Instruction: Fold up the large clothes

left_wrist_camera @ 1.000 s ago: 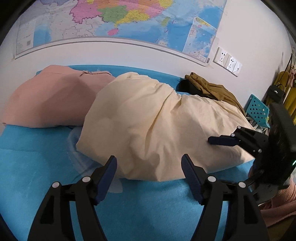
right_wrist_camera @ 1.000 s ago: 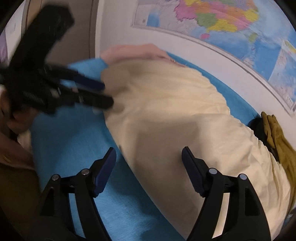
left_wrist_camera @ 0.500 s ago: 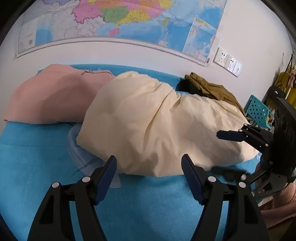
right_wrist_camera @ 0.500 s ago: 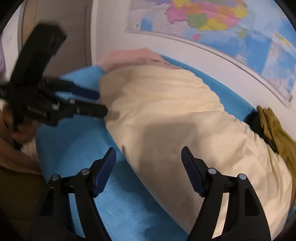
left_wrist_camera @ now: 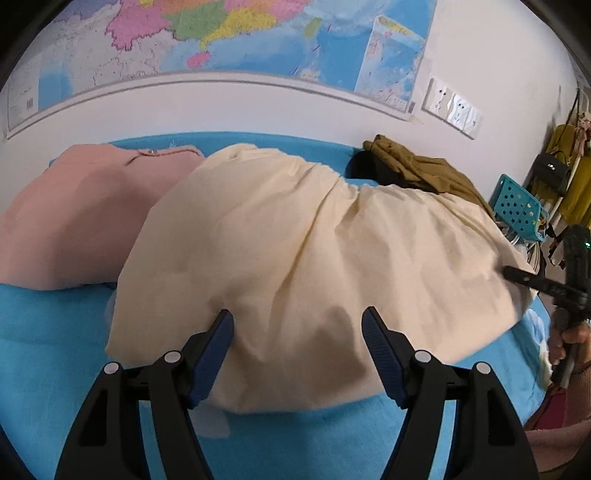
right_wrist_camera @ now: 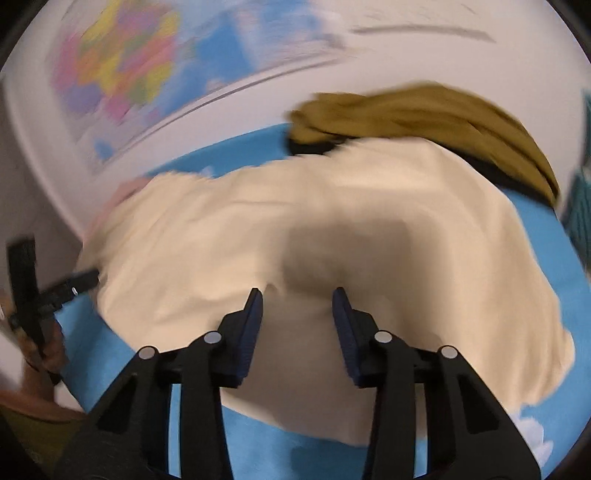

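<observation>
Crowding the cream garment [left_wrist_camera: 314,243]: pink garment [left_wrist_camera: 74,214], olive garment [left_wrist_camera: 417,170]

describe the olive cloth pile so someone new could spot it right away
Start at the big wall map, then drop to the blue-covered bed below it. At the bed's far right corner, by the wall, lies the crumpled olive-brown garment, behind the large cream cloth. It is the darkest, most rumpled piece; the pink garment lies smooth at the left.

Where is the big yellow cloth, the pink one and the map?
yellow cloth [left_wrist_camera: 314,258], left wrist view, middle of its top.
pink cloth [left_wrist_camera: 74,221], left wrist view, its flat middle.
map [left_wrist_camera: 240,33], left wrist view, the coloured part.
</observation>
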{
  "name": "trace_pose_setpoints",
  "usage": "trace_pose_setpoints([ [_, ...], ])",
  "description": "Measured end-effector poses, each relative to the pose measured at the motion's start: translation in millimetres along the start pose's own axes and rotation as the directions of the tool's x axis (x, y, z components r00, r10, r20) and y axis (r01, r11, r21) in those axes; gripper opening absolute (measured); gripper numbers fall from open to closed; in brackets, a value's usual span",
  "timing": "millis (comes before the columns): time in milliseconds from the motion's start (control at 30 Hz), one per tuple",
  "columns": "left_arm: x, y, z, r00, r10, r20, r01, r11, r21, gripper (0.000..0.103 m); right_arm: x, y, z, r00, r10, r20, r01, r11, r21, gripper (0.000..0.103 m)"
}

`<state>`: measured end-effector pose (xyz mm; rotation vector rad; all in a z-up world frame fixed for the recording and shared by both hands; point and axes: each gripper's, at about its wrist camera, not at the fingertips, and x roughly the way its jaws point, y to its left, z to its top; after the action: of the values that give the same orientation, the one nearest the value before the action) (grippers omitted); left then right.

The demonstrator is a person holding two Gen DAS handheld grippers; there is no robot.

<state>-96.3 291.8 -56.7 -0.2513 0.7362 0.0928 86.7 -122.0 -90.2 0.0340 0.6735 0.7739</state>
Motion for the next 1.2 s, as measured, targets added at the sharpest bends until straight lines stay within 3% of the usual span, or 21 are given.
trace_pose_setpoints([
  [133,-2,8,3,1.000,-0.013,0.004,0.013,1.000,-0.021,0.066,-41,-30,-5,0.994,-0.037,0.105,0.030,0.997,0.069,0.040],
  [267,4,19,3,0.999,-0.034,-0.008,0.033,0.997,-0.064,0.062,-47,-65,-11,0.978,-0.192,0.082,0.183,0.977,0.110,0.037],
  [300,6,22,3,0.999,-0.032,-0.008,0.032,0.997,-0.077,0.057,-43,-81,-15,0.983,-0.168,0.069,0.156,0.976,0.154,0.025],
  [367,8,28,3,0.999,-0.038,-0.011,0.037,0.994,-0.100,0.053,-36,-93,-14,0.981,-0.190,0.045,0.178,0.964,0.198,0.000],
  [400,8,29,3,0.999,-0.044,-0.010,0.043,0.993,-0.109,0.053,-34,-96,-15,0.981,-0.191,0.039,0.179,0.962,0.206,0.000],
  [433,6,30,4,0.999,-0.044,-0.011,0.042,0.992,-0.116,0.053,-35,-93,-14,0.980,-0.194,0.038,0.182,0.961,0.210,0.002],
  [467,3,30,3,0.999,-0.036,-0.006,0.035,0.993,-0.116,0.053,-38,-85,-12,0.976,-0.212,0.045,0.200,0.961,0.190,0.010],
  [500,1,29,3,1.000,-0.031,-0.002,0.031,0.993,-0.115,0.055,-39,-75,-8,0.974,-0.218,0.055,0.207,0.966,0.158,0.025],
  [533,-4,29,2,1.000,-0.029,0.006,0.030,0.993,-0.116,0.058,-43,-59,-6,0.974,-0.215,0.074,0.206,0.972,0.108,0.031],
  [633,-16,30,-3,0.999,-0.039,0.023,0.041,0.991,-0.125,0.067,-46,-5,2,0.987,-0.113,0.118,0.121,0.991,-0.065,0.038],
  [700,-26,31,-8,0.998,-0.056,0.020,0.059,0.988,-0.142,0.071,-41,46,2,0.992,-0.042,0.116,0.068,0.971,-0.230,0.053],
  [733,-30,31,-10,0.998,-0.064,0.025,0.067,0.987,-0.145,0.072,-38,65,1,0.994,-0.015,0.112,0.047,0.954,-0.295,0.058],
  [800,-38,31,-15,0.998,-0.066,0.025,0.069,0.986,-0.150,0.072,-29,103,-3,0.994,0.042,0.097,0.003,0.908,-0.418,0.076],
  [833,-42,31,-19,0.997,-0.077,0.019,0.079,0.984,-0.157,0.072,-22,125,-8,0.995,0.059,0.086,-0.009,0.871,-0.491,0.077],
  [900,-47,31,-25,0.995,-0.100,0.013,0.101,0.980,-0.174,0.073,-5,160,-20,0.996,0.067,0.052,-0.021,0.794,-0.607,0.078],
  [1100,-44,31,-43,0.979,-0.203,-0.021,0.193,0.953,-0.233,0.074,52,225,-73,0.999,-0.041,-0.003,0.019,0.528,-0.849,0.077],
  [1200,-31,30,-47,0.965,-0.260,-0.038,0.241,0.933,-0.269,0.074,63,229,-85,0.994,-0.096,0.051,0.090,0.464,-0.881,0.073],
])
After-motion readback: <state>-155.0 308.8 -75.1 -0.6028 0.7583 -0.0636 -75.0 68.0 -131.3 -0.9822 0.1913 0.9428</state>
